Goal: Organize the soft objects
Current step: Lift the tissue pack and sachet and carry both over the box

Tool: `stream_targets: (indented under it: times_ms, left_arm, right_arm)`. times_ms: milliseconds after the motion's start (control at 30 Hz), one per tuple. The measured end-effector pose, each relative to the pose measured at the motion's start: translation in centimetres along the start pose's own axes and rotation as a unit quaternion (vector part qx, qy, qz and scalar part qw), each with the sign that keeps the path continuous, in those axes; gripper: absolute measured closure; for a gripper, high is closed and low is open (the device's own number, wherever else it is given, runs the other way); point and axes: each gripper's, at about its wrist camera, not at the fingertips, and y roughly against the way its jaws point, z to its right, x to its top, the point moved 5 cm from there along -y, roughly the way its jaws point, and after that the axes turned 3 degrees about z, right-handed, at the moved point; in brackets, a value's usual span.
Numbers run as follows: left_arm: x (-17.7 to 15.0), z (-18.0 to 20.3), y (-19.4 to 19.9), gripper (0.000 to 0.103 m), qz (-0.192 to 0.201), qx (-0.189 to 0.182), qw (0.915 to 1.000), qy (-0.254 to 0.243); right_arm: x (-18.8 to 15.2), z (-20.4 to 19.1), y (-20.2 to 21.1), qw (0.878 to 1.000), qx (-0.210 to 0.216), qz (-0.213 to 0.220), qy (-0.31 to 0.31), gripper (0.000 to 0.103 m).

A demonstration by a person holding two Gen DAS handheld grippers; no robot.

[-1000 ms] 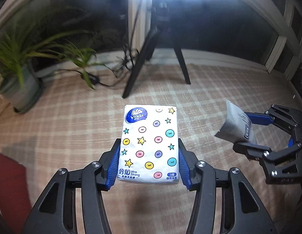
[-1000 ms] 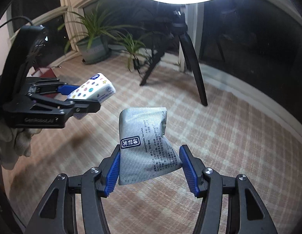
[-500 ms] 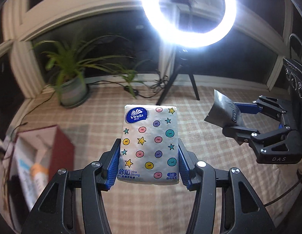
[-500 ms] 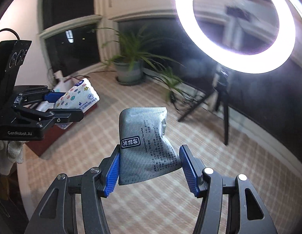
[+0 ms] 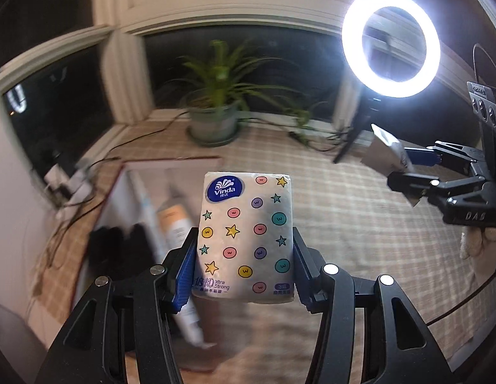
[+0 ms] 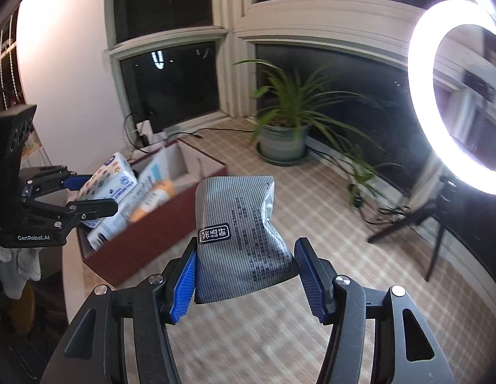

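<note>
Checked carpet (image 5: 359,224) fills the floor, dark windows behind, a ring light (image 5: 390,43) glaring at right. Left gripper (image 5: 244,265) is clamped on the tissue pack (image 5: 246,236), blue pads pressing both long sides, pack held up above the red box (image 6: 158,233). Right gripper (image 6: 246,272) pinches the striped grey pouch (image 6: 241,233) by its lower end, the top standing free beyond the fingers. Box contents blur together: a tube, something dark, hard to tell. Potted plant (image 5: 216,105) sits by the window.
</note>
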Motion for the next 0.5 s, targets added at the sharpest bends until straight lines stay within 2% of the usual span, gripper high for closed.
stream_targets:
  times_ms: [300, 500]
  left_arm:
    - [-1.8, -8.4, 0.8, 0.052, -0.011, 0.036, 0.9984, 0.043]
    - [-3.2, -10.7, -0.8, 0.052, -0.033, 0.044, 0.9975, 0.044]
  right_arm:
    - [3.9, -4.7, -5.4, 0.999, 0.032, -0.018, -0.002, 0.049]
    - [6.6, -6.5, -10.5, 0.998, 0.046, -0.042, -0.007, 0.049]
